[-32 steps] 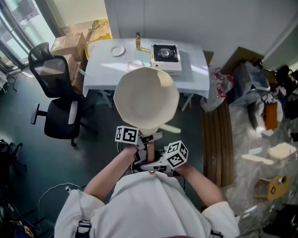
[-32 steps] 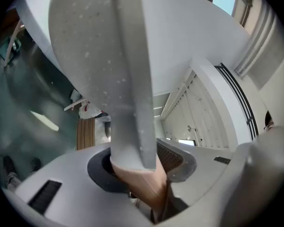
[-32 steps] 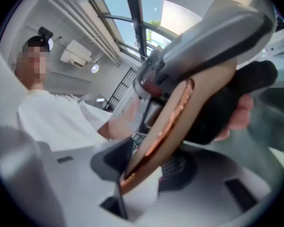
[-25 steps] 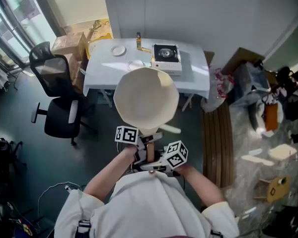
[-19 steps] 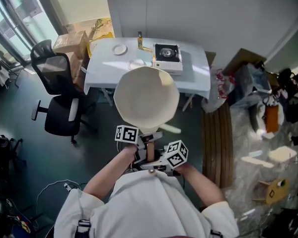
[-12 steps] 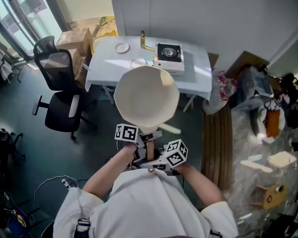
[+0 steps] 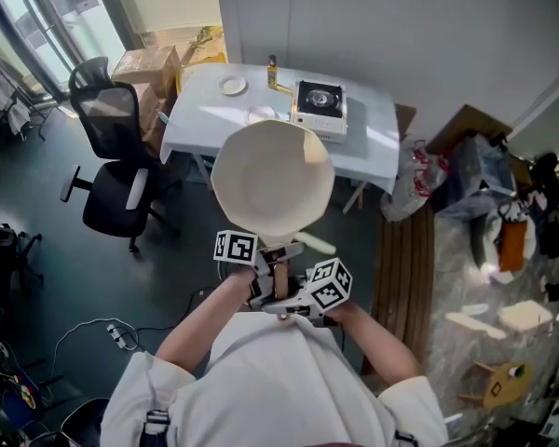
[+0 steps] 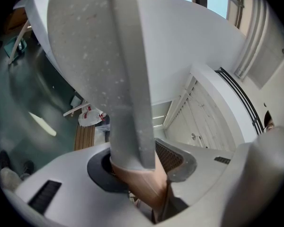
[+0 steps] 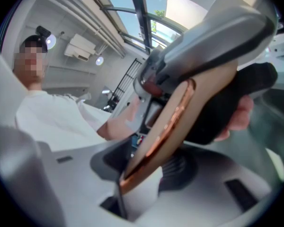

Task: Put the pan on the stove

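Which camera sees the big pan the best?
The head view: the whole pan shows from above, round and cream inside. The left gripper view shows only its grey underside and handle; the right gripper view only the wooden handle end.

Wall (image 7: 429, 35): grey, backing the white tabletop (image 7: 200, 124).
Chair (image 7: 107, 124): black, standing on teal floor (image 7: 65, 277).
Windows (image 7: 56, 7): letting daylight in.

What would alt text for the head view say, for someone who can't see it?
A person in a white top holds a large cream round pan by its wooden handle, the left gripper and right gripper both clamped on it. Ahead stands a white table with a small gas stove; a black office chair is at left.
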